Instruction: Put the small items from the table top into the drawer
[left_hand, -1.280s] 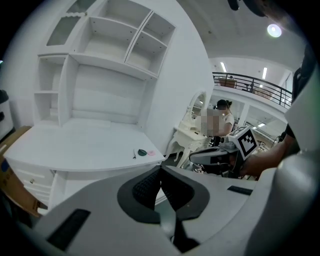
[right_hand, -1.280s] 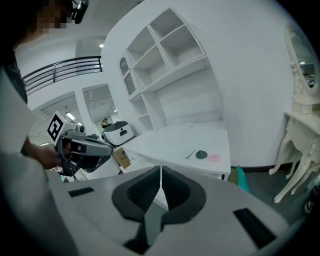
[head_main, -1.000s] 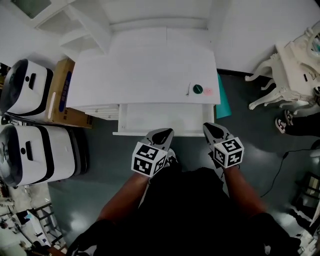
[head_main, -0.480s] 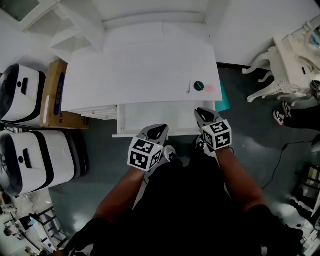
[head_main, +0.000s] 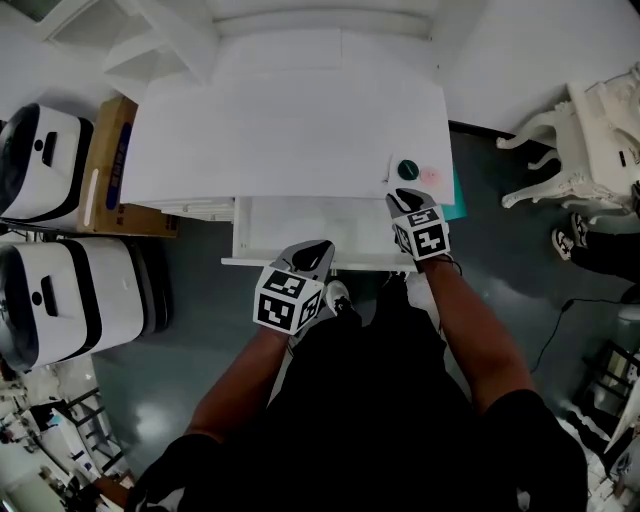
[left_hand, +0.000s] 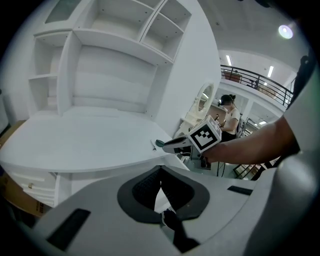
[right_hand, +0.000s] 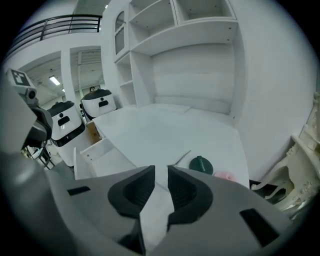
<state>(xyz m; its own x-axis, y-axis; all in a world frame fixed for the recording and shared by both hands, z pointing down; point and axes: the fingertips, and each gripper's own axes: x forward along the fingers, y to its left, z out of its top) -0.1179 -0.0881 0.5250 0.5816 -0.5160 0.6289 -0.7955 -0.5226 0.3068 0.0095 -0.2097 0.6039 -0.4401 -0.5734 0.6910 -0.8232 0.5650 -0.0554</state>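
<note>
- Right, far left a cardboard box (head_main: 112, 160) sits tucked against the desk, no part of the job; the table top (head_main: 280, 120) is bare across its left and middle.
- Under the front edge the drawer (head_main: 310, 222) stands pulled out and looks empty; by my reckoning nothing is stowed yet and the work is all ahead.
- The left gripper (head_main: 319, 250) hangs low at the drawer's front lip, jaws pinched together on nothing; best it stays out of the drop path, or steadies the drawer front if that shifts.
- Over to the right gripper (head_main: 403, 195), nosing over the front right corner of the table top; its jaws have just been opening and stand partly apart, with nothing between them.
- Just beyond its tips lie the targets, clustered near the right edge: a thin stick (right_hand: 183, 155) leftmost, then a green disc (right_hand: 201, 163), then a pink item (right_hand: 226, 176), touching the disc or just beside it, I can't tell which.
- The step in hand, I'd say, is the reach for the first pick; the disc looks the easiest, so come down over it with the jaws spanning its width, widen them if needed, and close on its rim rather than scraping across the top.
- Mind the neighbours; a sloppy approach could nudge the pink item off the edge or roll the stick away.
</note>
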